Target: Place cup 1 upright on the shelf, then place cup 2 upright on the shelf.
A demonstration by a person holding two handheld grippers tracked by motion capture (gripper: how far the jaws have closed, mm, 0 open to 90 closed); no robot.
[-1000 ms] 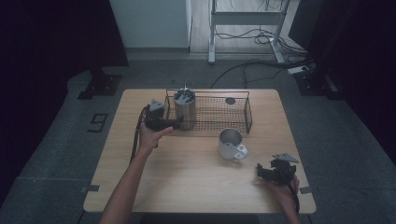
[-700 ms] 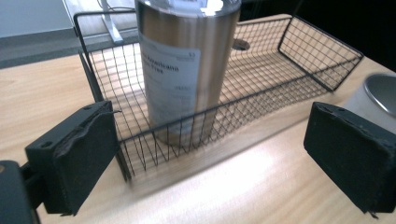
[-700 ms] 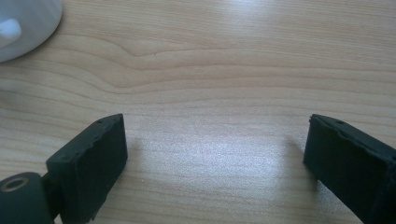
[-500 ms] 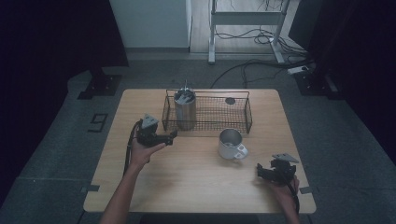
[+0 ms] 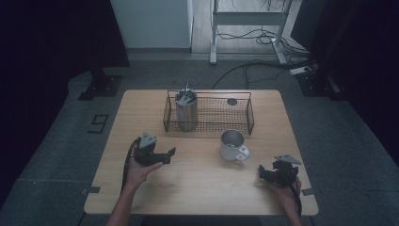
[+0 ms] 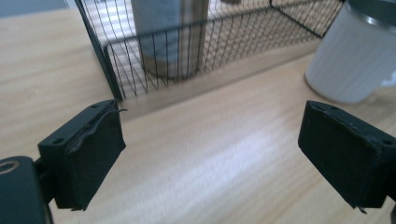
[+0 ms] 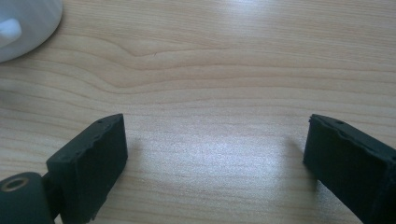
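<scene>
Since a second ago my left gripper (image 5: 170, 153) has pulled back from the tall steel cup (image 5: 187, 110) in the wire basket (image 5: 247, 115) and dropped toward the near left part of the table (image 5: 202, 197). Its jaws have just been closing in a bit, but they're apart with nothing between them, just bare wood in the left gripper view (image 6: 210, 154). Right gripper (image 5: 261, 172) hasn't budged; it sits at the near right corner, jaws spread wide over plain tabletop, nothing in them either (image 7: 215, 154).

So where's everything: the basket sits at the far middle of the table, and the steel cup stands upright in its left end (image 6: 170, 37). Something sticks up out of the cup, maybe utensils, but it's too small in the high view for me to say. There's a small dark round thing (image 5: 232, 101) lying in the far right of the basket.

The white mug (image 5: 232, 145) stands on the table just near of the basket, right of center, handle pointing toward the right gripper. From my left gripper's camera it's off to the upper right (image 6: 355, 56), well apart from both jaws. My left hand (image 5: 141, 172) is wrapped around the gripper body, its cable looping on the left side.
</scene>
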